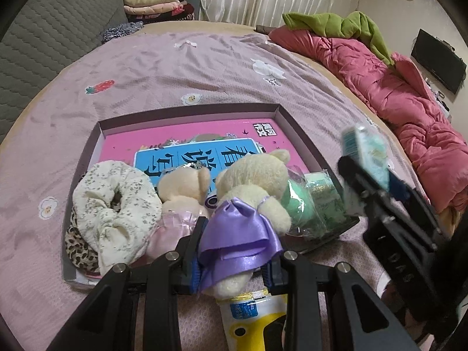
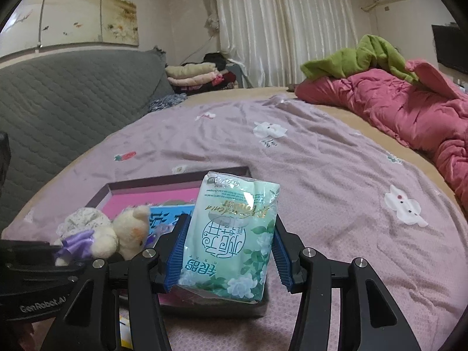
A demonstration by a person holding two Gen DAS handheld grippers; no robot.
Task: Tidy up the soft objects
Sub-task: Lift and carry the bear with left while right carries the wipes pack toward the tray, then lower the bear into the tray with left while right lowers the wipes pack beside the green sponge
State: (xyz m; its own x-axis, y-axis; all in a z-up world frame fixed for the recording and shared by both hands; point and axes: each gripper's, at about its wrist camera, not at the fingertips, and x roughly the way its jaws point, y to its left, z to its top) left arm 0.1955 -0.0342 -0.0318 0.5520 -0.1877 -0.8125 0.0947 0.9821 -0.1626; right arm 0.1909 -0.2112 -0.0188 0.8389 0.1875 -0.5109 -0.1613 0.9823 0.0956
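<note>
Both hands are loaded. Your left gripper [image 1: 234, 266] has its fingers part-closed on a cream teddy bear [image 1: 251, 193] in a purple satin dress, pinching it through the skirt. Your right gripper [image 2: 228, 248] has its fingers at about mid-width on a mint-green tissue pack [image 2: 234, 228], one blue pad on each long edge.

Key relation: the open tray [image 1: 295, 125] on the bed [image 1: 175, 67].
- In the left wrist view the tray lies straight ahead, at 12 o'clock from the fingers. The bear's long axis runs away from you along the fingers, head at the far end and already over the tray's near edge, legs hanging back towards you.
- In the right wrist view the pack stands upright, long axis 12 to 6 o'clock. The tray sits at about 10 o'clock, and its near right corner shows just beneath the pack.
- Judgement: your left hand is the nearer to a drop point.

Tray contents, along the near side: a floral scrunchie [image 1: 117, 199] at 9 o'clock of the bear, a second bear [image 1: 184, 184] in pink between them, and green wrapped packets [image 1: 316, 204] at 3 o'clock. The far half, with the pink printed base, is free.

Bear: plush and limp. Pack: glossy film, slightly crumpled, floral print.
</note>
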